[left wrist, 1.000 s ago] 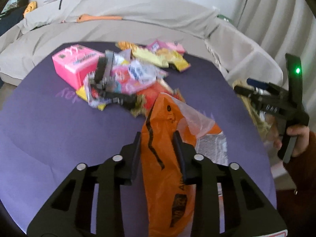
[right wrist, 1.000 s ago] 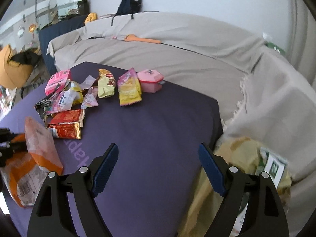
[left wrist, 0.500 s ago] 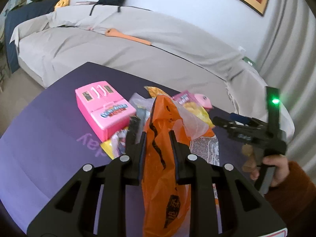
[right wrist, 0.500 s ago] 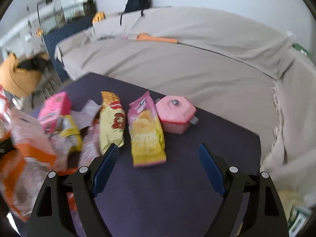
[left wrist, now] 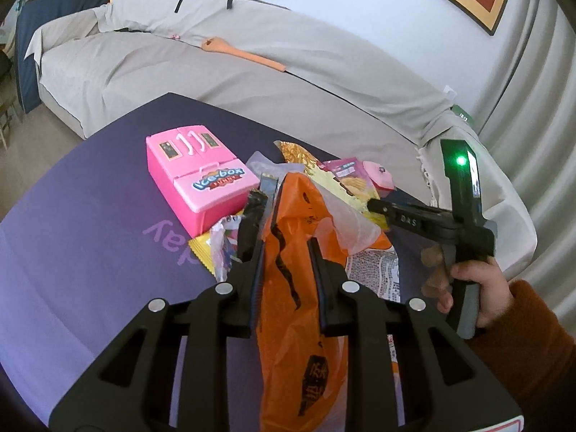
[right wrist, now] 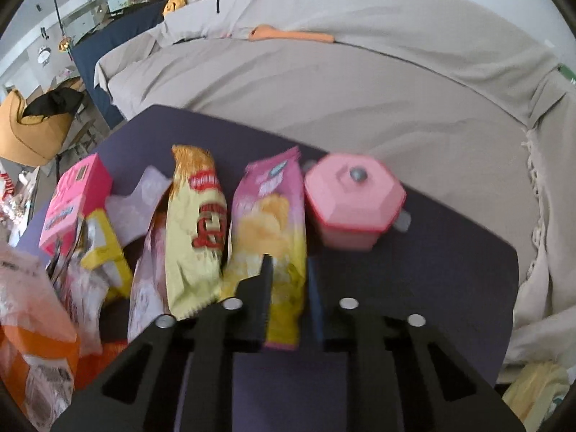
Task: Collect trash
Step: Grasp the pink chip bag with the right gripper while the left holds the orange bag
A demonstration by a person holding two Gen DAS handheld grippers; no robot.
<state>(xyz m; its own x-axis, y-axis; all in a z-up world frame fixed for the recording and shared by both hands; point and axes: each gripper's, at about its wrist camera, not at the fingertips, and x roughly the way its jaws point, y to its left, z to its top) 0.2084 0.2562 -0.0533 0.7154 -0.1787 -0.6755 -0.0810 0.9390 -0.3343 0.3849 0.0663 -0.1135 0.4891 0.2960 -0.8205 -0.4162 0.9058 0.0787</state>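
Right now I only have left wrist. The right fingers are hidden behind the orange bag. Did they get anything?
Observer: Yes, the right gripper has just been closing, with the pink-and-yellow chip bag between its fingers, at the near end.
Operator: Anything else caught?
Observer: No. The yellow snack bag lies left of the fingers, not between them.
Operator: Pot?
Observer: The pink toy pot stands beyond the right finger, lid on.

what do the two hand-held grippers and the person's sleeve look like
Both are matte black plastic with triangular cut-outs and round silver bolt heads. The left hand-held gripper and the right hand-held gripper carry dark blue pads inside their fingers. Seen from the left wrist, the right one has a lit green light, white lettering and a grey handle. The sleeve is rust-coloured knit.
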